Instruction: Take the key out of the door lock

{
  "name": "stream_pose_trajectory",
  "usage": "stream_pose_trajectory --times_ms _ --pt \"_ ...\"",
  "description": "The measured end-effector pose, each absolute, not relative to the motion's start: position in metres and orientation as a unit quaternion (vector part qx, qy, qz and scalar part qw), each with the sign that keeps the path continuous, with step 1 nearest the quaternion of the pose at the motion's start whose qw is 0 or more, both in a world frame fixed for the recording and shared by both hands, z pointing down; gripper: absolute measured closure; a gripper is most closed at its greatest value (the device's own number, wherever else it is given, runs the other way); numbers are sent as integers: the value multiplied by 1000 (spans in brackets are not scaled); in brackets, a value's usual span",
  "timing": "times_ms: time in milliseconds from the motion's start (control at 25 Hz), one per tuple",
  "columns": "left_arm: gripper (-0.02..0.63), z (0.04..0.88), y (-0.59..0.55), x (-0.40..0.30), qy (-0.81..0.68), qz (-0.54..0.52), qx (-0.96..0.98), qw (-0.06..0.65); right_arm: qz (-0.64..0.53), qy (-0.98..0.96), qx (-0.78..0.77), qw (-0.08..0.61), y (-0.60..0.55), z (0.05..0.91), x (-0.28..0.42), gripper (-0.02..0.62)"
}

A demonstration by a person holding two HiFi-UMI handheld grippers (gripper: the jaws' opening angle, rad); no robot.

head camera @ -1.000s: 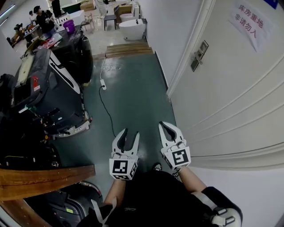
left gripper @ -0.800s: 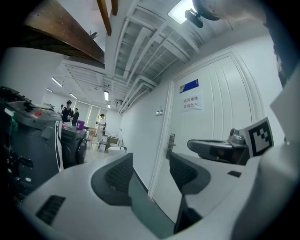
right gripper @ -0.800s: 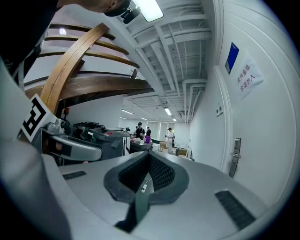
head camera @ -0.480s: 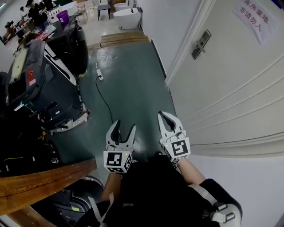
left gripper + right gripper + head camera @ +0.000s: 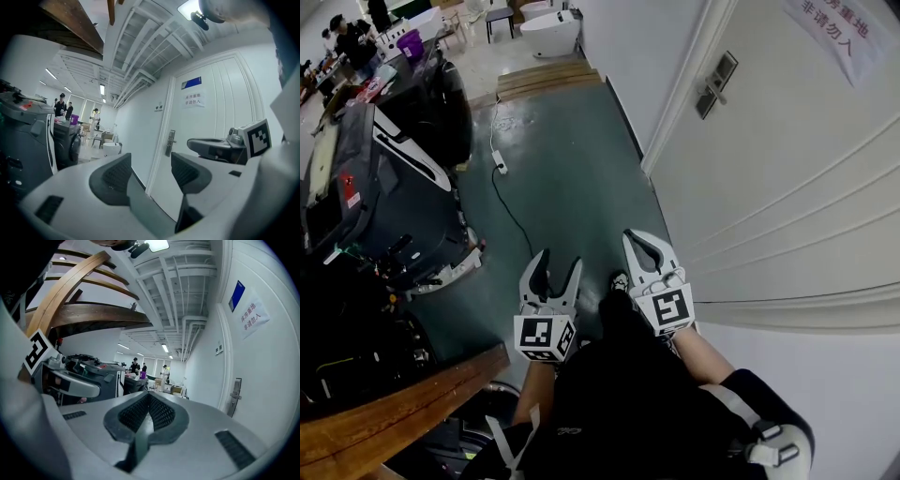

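The door lock (image 5: 712, 84) is sitting in the upper right of the head view, a dark plate with a lever on the white door (image 5: 787, 178). It is well apart from both grippers, which are hovering low in the middle of the frame above the person's dark clothing. The key is too small to be picked out in any view; if it is there, it is probably sticking out of that plate below the lever. In the left gripper view the lock is showing just right of centre, beyond the jaws, and in the right gripper view it is lying at the right edge.

The left gripper (image 5: 558, 261) is standing released. Its jaws have just been opening, and nothing is lying between them, only floor and door beyond. The right gripper (image 5: 639, 240) is clenched on itself, ribbed pads meeting around nothing.

A key is likely to be handling as a light, stiff, thin piece of metal — smooth enough to be slipping under the pads. I would be taking it by the flat bow, a pad on each face, and drawing it straight out along its shaft, since a skewed pull could be binding it in the cylinder.

The floor (image 5: 572, 178) is showing dull green and smooth, with a black cable (image 5: 511, 211) trailing across it from a power strip (image 5: 500, 167). Dark machinery (image 5: 375, 197) is filling the left side and a wooden beam (image 5: 394, 412) is crossing the lower left. A paper notice (image 5: 839, 33) is hanging on the door at upper right. A white tub (image 5: 551, 33) and some people (image 5: 342, 33) are standing far off along the top.
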State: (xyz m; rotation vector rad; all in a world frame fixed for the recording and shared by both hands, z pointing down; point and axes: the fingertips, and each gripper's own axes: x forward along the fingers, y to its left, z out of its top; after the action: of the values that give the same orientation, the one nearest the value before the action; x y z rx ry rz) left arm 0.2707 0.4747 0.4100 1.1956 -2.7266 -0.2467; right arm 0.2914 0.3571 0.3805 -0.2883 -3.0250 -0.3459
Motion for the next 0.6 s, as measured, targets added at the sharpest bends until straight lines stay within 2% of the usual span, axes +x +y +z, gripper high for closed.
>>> stream_pose_trajectory --times_ms 600 --pt "356 406 332 148 -899 -58 425 89 -86 -994 -62 34 212 374 172 588"
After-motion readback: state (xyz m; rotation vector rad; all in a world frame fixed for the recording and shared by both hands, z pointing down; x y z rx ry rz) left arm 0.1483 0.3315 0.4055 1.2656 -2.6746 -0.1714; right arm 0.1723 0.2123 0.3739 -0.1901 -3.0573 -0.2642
